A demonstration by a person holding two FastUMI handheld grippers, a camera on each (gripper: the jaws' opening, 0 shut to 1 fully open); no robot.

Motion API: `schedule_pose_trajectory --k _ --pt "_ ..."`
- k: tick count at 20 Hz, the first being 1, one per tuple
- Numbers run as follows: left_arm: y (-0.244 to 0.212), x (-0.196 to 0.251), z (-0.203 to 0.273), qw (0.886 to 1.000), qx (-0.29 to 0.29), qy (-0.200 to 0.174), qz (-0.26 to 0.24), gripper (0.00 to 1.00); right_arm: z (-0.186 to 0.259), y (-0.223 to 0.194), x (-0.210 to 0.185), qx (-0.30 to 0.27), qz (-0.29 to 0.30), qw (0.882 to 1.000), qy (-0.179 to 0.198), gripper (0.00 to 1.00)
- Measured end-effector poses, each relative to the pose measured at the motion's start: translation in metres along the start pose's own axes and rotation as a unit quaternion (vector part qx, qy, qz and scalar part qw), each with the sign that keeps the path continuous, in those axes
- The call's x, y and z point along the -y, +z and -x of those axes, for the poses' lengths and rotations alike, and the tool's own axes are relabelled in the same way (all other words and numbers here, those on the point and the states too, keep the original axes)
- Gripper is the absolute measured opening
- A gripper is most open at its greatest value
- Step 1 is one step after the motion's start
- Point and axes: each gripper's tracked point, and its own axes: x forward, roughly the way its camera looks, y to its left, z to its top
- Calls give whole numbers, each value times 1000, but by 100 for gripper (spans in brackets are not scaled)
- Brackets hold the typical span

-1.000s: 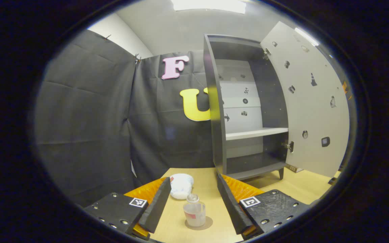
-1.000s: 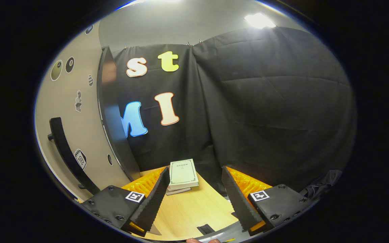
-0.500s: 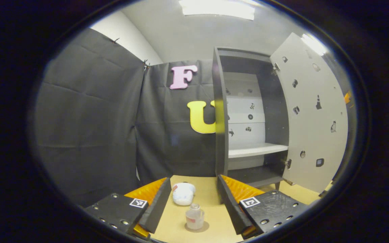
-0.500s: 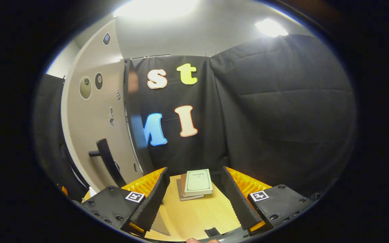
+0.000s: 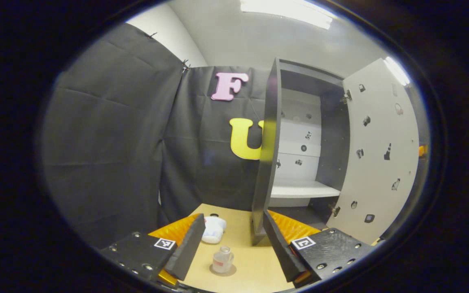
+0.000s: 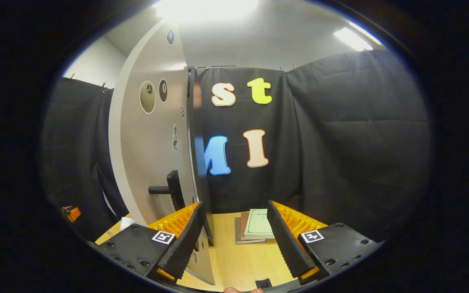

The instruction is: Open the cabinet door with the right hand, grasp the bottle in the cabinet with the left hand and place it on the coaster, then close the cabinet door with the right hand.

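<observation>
Door's black bar handle (image 6: 174, 189) sits just left of and past the spread, empty right gripper (image 6: 234, 240), its long axis upright, so that hand's nearest.

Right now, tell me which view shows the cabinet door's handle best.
The right gripper view: the dark handle stands out from the outer face of the cabinet door, just above the right gripper. The left gripper view shows the door's inner face, with hinges and stickers.
</observation>
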Motion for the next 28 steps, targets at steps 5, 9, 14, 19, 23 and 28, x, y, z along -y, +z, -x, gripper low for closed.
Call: schedule_pose_trajectory --k 5,9,14,19,23,28 --pt "-3 -25 2 1000 -1 29 2 86 0 -1 -15 0 3 1000 9 95" --pt "-17 -40 2 999 -19 48 -4 87 5 -3 -43 -1 4 999 32 95" --pt "-25 -46 1 998 -32 57 -2 86 7 -7 -96 -7 -8 997 83 95" --pt "-27 -63 7 996 -37 75 -8 86 -4 -12 -149 -17 -30 991 126 95" --pt "-30 -79 13 995 -39 92 -4 86 -22 -18 -190 -26 -47 984 168 95" --pt "-33 -113 32 991 -49 126 -10 88 -48 -24 -251 -47 -58 971 225 96"
